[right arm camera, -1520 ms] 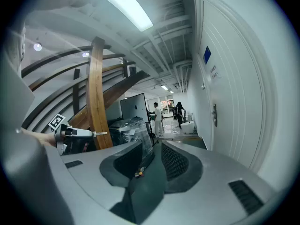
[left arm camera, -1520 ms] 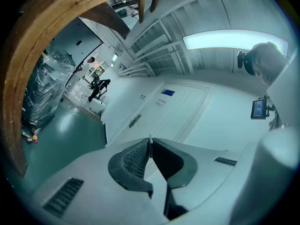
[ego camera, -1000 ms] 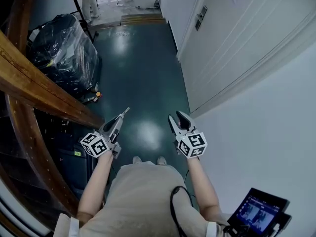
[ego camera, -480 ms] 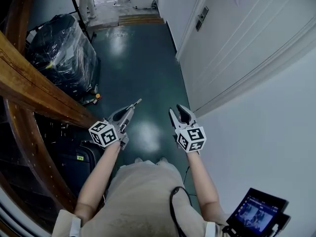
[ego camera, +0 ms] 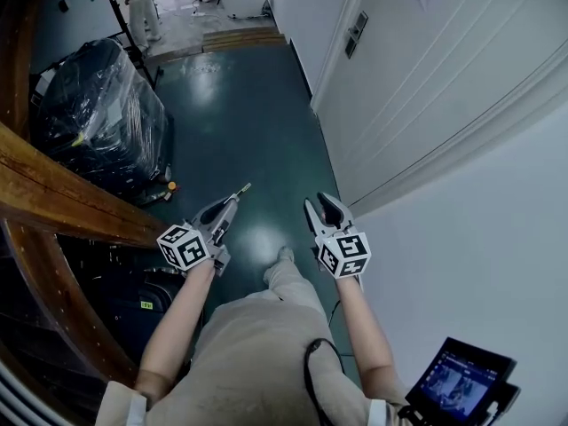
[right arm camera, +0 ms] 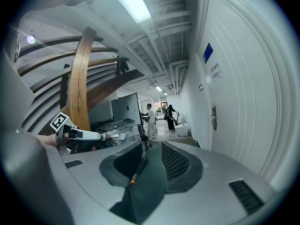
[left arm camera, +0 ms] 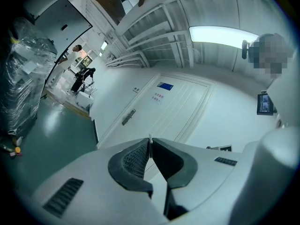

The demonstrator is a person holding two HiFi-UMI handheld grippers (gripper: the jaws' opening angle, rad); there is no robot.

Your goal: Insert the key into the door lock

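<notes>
Head view: nearest us, our left hand-held gripper [ego camera: 229, 201] has its jaws pinched together on the key [ego camera: 242, 188]. The key's thin metal blade sticks out past the jaw tips, and the left gripper view shows it as a sliver between the ribbed pads. Just to its right, our right hand-held gripper [ego camera: 321, 209] has its jaws apart with nothing between them. Both hang over the dark green floor [ego camera: 240, 122]. Further on, a plastic-wrapped bundle [ego camera: 93, 105] sits at the left under a wooden beam [ego camera: 71, 193]. The white door [ego camera: 426, 78] runs along our right. Its lock plate with a lever handle [ego camera: 356, 33] is well apart from the key. A person [ego camera: 140, 3] stands at the far end of the corridor.
</notes>
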